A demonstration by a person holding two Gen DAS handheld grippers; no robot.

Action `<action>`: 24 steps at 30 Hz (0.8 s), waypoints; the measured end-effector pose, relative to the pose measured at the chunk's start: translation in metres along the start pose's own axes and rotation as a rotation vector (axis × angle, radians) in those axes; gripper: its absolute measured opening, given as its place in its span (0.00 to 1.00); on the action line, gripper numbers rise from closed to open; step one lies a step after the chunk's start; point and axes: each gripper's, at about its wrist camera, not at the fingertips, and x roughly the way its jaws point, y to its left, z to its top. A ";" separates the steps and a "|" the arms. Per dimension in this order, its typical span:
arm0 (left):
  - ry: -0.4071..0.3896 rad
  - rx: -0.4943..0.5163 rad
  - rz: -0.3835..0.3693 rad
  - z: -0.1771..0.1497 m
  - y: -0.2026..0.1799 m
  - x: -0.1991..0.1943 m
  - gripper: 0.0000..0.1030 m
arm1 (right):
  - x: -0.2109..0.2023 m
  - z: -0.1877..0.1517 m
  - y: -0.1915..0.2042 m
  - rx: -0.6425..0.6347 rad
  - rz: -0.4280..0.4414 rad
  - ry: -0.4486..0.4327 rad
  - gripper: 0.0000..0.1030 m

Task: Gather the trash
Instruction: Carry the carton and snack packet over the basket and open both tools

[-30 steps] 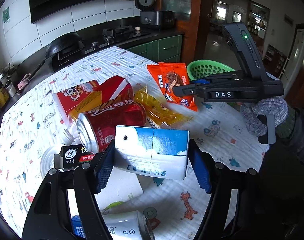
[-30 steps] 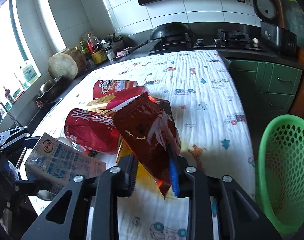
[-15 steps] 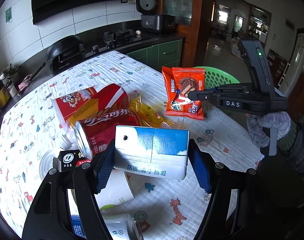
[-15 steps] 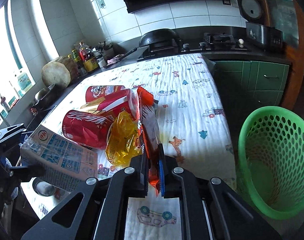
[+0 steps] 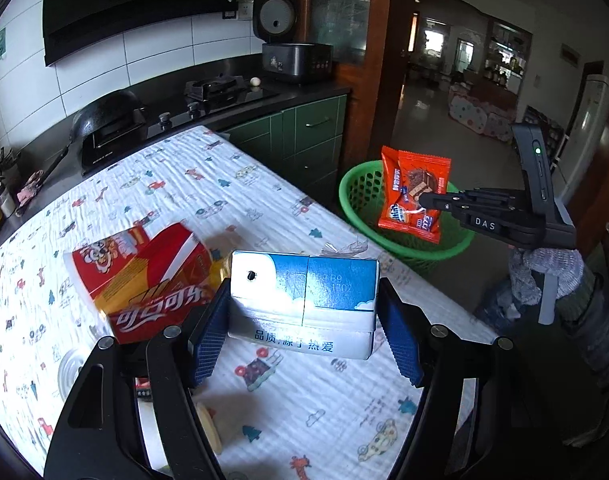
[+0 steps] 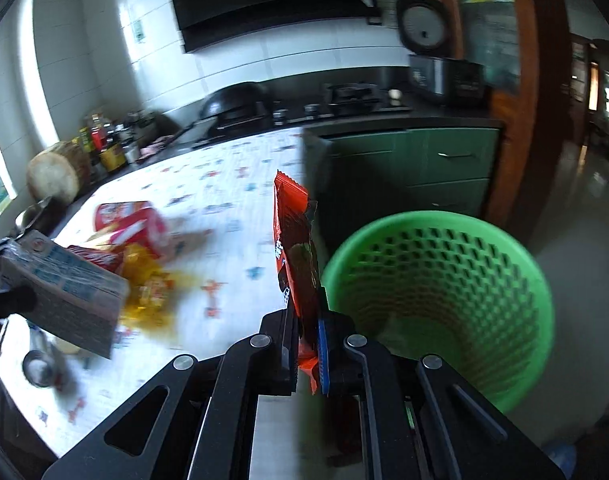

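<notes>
My left gripper is shut on a blue and white milk carton and holds it above the table; the carton also shows in the right wrist view. My right gripper is shut on an orange snack wrapper and holds it edge-on beside the rim of the green mesh basket. In the left wrist view the wrapper hangs over the basket, which stands on the floor past the table's edge.
On the patterned tablecloth lie a red cola can, a red snack box and a yellow wrapper. A stove and wok stand on the dark counter behind. Green cabinets stand beyond the basket.
My right gripper has lifted the orange wrapper off the table and carried it right, to over the green basket. My left gripper has risen with the carton.
</notes>
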 end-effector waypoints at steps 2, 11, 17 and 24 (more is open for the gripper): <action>-0.003 0.002 -0.019 0.012 -0.010 0.009 0.67 | 0.001 -0.003 -0.022 0.020 -0.055 0.011 0.08; 0.011 0.027 -0.072 0.061 -0.058 0.062 0.67 | 0.024 -0.025 -0.107 0.141 -0.149 0.072 0.11; 0.048 0.051 -0.096 0.082 -0.089 0.108 0.67 | 0.017 -0.036 -0.134 0.185 -0.137 0.036 0.46; 0.109 0.064 -0.112 0.095 -0.115 0.158 0.67 | -0.007 -0.041 -0.138 0.196 -0.114 -0.019 0.56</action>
